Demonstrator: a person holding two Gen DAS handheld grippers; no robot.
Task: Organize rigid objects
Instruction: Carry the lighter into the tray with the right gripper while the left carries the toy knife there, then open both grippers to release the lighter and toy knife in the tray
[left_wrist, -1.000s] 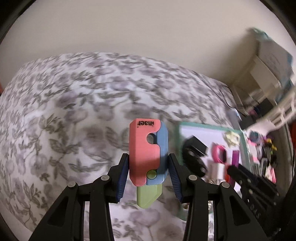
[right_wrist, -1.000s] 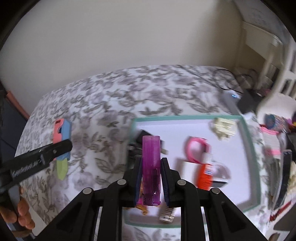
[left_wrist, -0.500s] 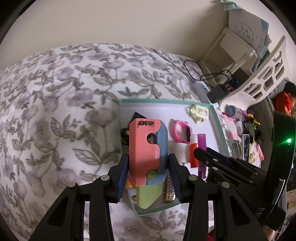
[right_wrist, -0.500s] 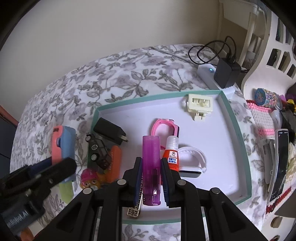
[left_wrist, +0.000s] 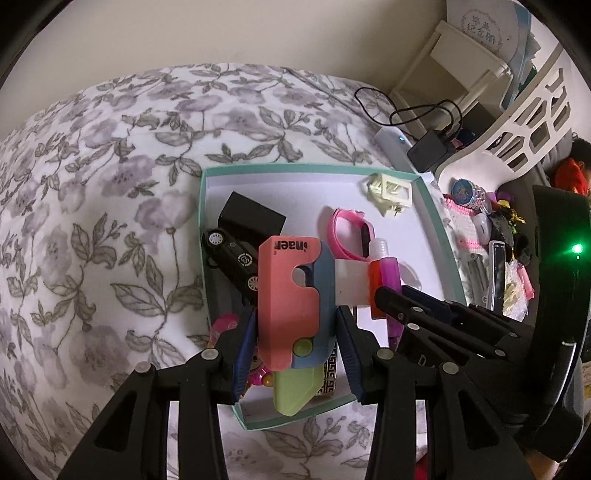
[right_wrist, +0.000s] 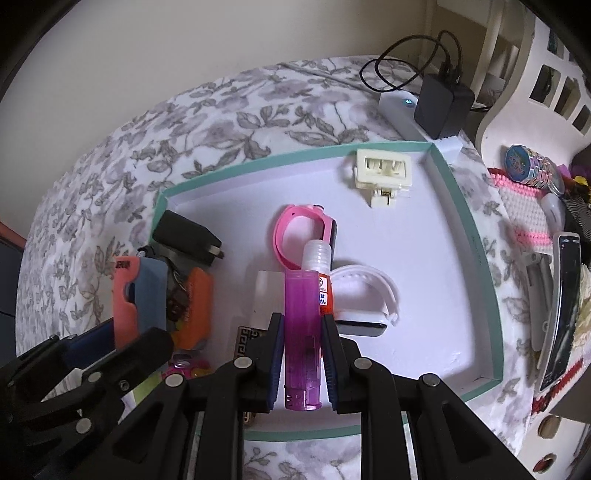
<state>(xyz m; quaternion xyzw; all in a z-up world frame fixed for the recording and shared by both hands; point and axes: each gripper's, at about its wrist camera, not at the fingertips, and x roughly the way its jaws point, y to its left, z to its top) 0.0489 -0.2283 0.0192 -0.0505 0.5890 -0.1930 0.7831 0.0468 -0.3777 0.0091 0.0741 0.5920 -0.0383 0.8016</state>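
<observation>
My left gripper (left_wrist: 293, 343) is shut on a pink, blue and green toy knife (left_wrist: 291, 306) and holds it over the left part of a teal-rimmed white tray (left_wrist: 439, 225). My right gripper (right_wrist: 302, 354) is shut on a purple lighter (right_wrist: 301, 332) and holds it over the tray's (right_wrist: 476, 236) near middle. The knife also shows in the right wrist view (right_wrist: 138, 291). The tray holds a black toy car (left_wrist: 231, 254), black charger (right_wrist: 186, 236), pink band (right_wrist: 295, 236), glue bottle (right_wrist: 319, 258), white watch (right_wrist: 365, 295) and cream plastic clip (right_wrist: 384, 168).
The tray lies on a floral bedspread (left_wrist: 110, 184). A white power strip with a black adapter (right_wrist: 441, 101) sits beyond the tray's far right corner. Small clutter, a phone (right_wrist: 563, 302) and a pink knitted piece (right_wrist: 524, 206) lie to the right.
Both grippers have moved closer to and lower over the tray with their objects. The left gripper swung right from over the bedspread to over the tray.
</observation>
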